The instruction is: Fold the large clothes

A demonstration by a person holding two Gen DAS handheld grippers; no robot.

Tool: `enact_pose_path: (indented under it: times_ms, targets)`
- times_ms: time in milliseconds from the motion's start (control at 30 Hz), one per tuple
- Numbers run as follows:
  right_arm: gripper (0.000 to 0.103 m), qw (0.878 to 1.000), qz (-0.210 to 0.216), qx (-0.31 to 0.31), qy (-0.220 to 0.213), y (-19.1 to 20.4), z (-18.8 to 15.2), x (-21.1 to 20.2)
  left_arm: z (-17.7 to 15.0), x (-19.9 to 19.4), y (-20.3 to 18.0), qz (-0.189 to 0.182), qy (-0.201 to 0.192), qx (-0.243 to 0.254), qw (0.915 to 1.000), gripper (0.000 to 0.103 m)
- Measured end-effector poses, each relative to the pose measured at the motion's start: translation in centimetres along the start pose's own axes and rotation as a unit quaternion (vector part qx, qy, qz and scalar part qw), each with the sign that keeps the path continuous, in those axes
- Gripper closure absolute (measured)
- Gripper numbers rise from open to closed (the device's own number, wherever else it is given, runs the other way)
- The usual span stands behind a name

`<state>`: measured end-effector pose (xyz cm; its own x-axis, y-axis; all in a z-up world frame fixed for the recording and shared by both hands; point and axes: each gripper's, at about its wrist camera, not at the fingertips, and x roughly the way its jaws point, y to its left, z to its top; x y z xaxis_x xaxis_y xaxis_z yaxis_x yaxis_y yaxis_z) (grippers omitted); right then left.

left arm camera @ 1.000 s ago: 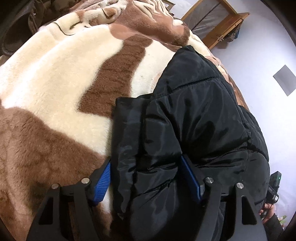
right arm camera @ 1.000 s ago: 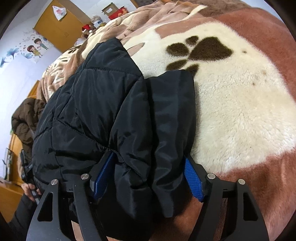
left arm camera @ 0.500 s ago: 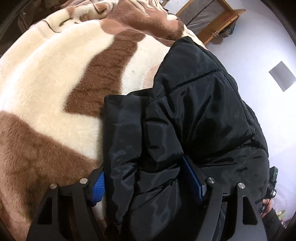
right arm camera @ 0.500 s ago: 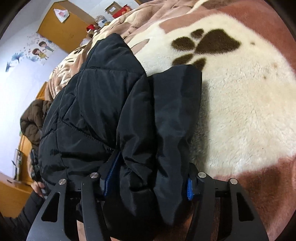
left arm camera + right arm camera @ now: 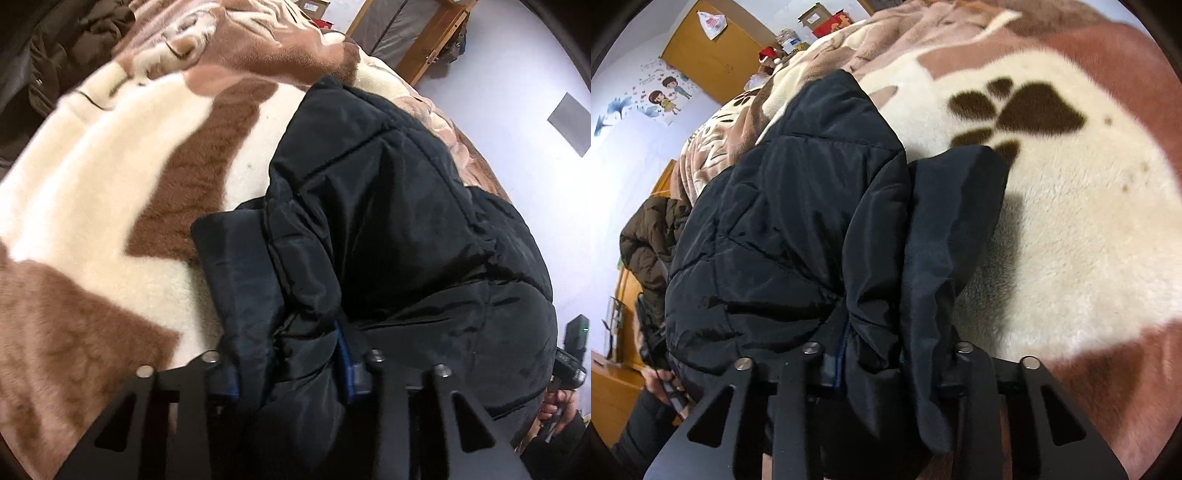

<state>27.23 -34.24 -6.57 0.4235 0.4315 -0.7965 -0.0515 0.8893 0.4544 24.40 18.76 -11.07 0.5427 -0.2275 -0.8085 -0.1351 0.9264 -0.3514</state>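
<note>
**Both grippers have closed in on the jacket**

Since the earlier frames, your two hand-held grippers have narrowed from a wide spread and are closing on bunched fabric, and the near edge of the jacket has lifted slightly off the blanket.

Your left hand-held gripper (image 5: 286,363) is pinching a thick fold of the one black puffer jacket (image 5: 388,206), with fabric filling the gap between the blue pads. Your right hand-held gripper (image 5: 890,363) is doing the same at the jacket's other near corner (image 5: 798,221), and a sleeve hangs over its right finger.

The jacket lies on the bed, on one fleece blanket (image 5: 110,177) patterned in cream and brown. A single paw print (image 5: 1023,110) lies just past the sleeve end.

You have open blanket to the left of the jacket in the left view and to the right in the right view. The far side of the jacket runs close to the bed's edge by the wall. One brown coat (image 5: 650,236) is heaped beyond it.
</note>
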Motion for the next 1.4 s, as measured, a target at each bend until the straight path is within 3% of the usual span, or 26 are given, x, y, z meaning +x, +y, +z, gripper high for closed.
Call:
enact_pose_path:
  times_ms: [367, 833, 1067, 1400]
  targets:
    - [0.080, 0.999, 0.010, -0.030, -0.042, 3.3, -2.1, -6.9, -2.1, -9.5, -1.9, 0.013, -0.052, 0.029, 0.9981, 0.074]
    - [0.080, 0.996, 0.028, -0.051, -0.064, 5.8, -1.8, -8.8, -1.4, -13.4, -1.5, 0.012, -0.083, 0.025, 0.9961, 0.075]
    - [0.080, 0.995, 0.035, -0.059, -0.076, 7.8, 1.0, -7.7, 1.9, -13.7, -1.1, 0.013, -0.101, 0.030, 0.9944, 0.075]
    - [0.080, 0.993, 0.046, -0.069, -0.086, 11.4, 6.9, -2.6, 9.4, -11.5, 1.3, 0.022, -0.120, 0.030, 0.9920, 0.075]
